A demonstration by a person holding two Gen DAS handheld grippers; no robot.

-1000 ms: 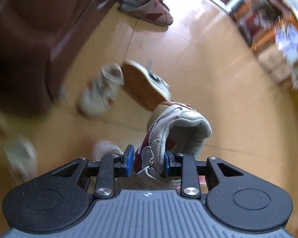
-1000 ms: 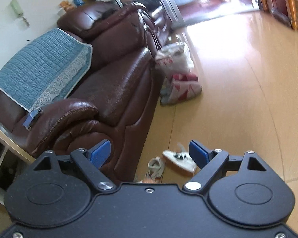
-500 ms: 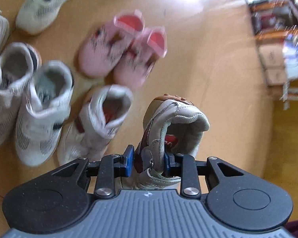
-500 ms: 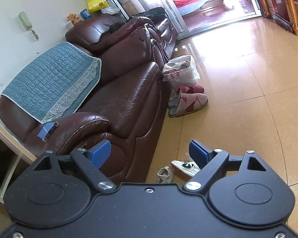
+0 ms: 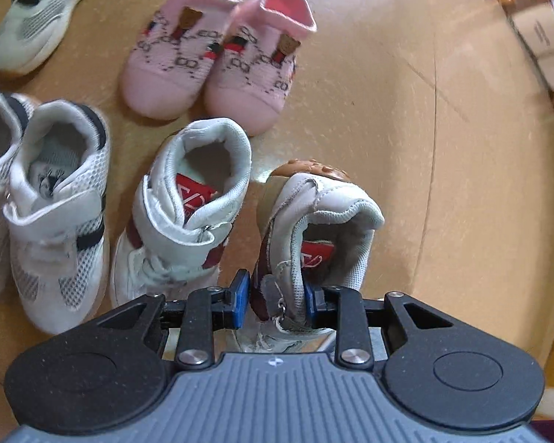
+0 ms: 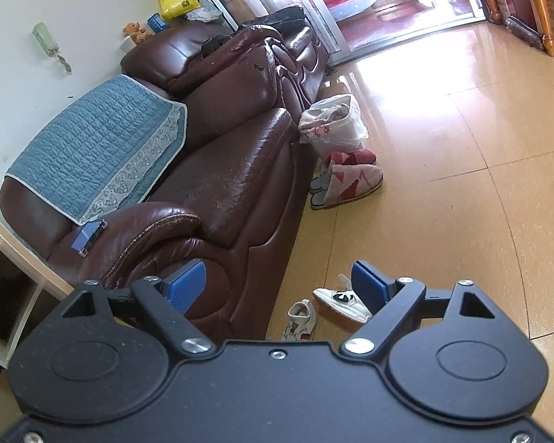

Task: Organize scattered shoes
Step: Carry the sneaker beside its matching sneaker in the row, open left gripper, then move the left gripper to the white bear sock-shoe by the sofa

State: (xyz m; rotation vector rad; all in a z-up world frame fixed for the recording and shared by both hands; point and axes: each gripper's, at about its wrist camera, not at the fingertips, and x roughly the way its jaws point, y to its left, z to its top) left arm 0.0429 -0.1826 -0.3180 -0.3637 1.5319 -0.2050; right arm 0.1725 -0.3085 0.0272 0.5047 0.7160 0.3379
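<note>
Left hand-held gripper [image 5: 276,301] clamped on the collar of a white sneaker [image 5: 325,229], pointed down at the floor [image 5: 443,147]. Right hand-held gripper [image 6: 277,282] spread wide, gripping nothing, raised above that floor.

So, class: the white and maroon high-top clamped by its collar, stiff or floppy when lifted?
Likely floppy: the held high-top has its padded collar buckling between the left hand-held gripper pads. Probably light, since that thin pinch carries it. It may swing, being held off-centre.
</note>
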